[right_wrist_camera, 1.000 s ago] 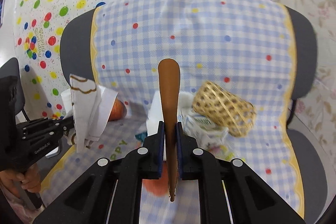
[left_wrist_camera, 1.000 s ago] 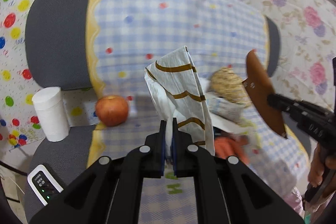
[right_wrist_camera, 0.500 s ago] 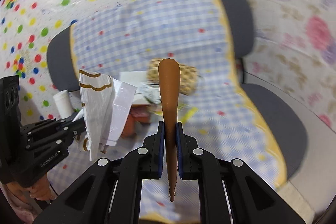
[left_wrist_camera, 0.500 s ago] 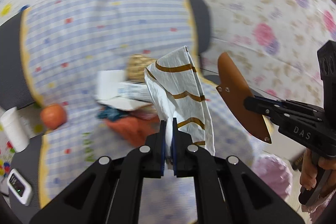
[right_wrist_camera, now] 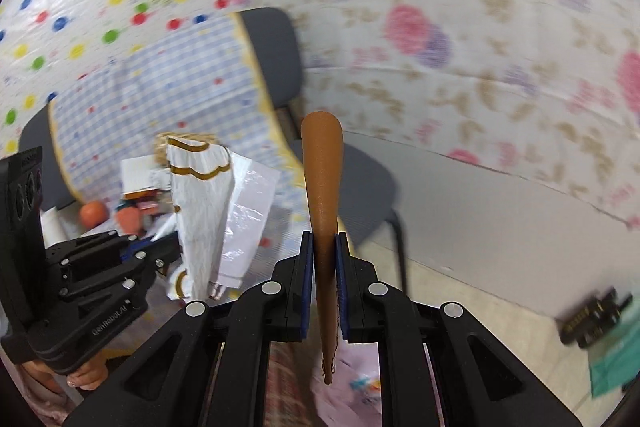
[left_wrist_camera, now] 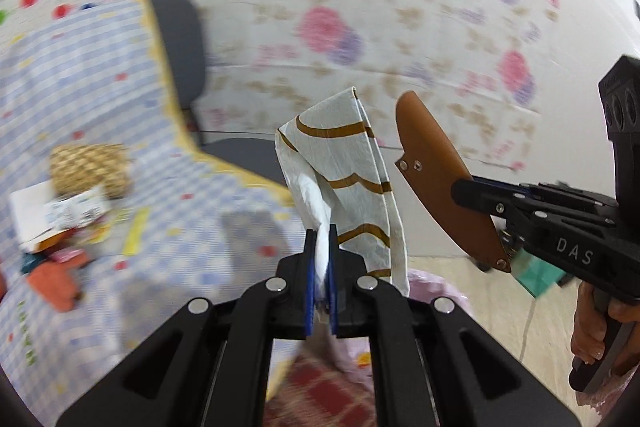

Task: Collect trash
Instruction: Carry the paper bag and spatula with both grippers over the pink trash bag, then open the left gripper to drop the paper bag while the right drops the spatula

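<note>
Left tool [left_wrist_camera: 320, 267] clamped on crumpled wrapper [left_wrist_camera: 344, 183]; right tool [right_wrist_camera: 325, 267] clamped on brown sheath [right_wrist_camera: 322, 211], long axis forward-up. Pink trash bag [left_wrist_camera: 428, 291] directly below both, right tool looks nearer. Drop needed, straight down.

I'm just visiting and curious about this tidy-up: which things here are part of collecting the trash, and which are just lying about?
Part of the job:
- white wrapper with brown wavy stripes, clamped in the left tongs
- brown leather sheath, clamped in the right tongs
- litter pile of cartons and packets

Just lying about:
- woven straw basket
- orange round fruit
- grey chair
</note>
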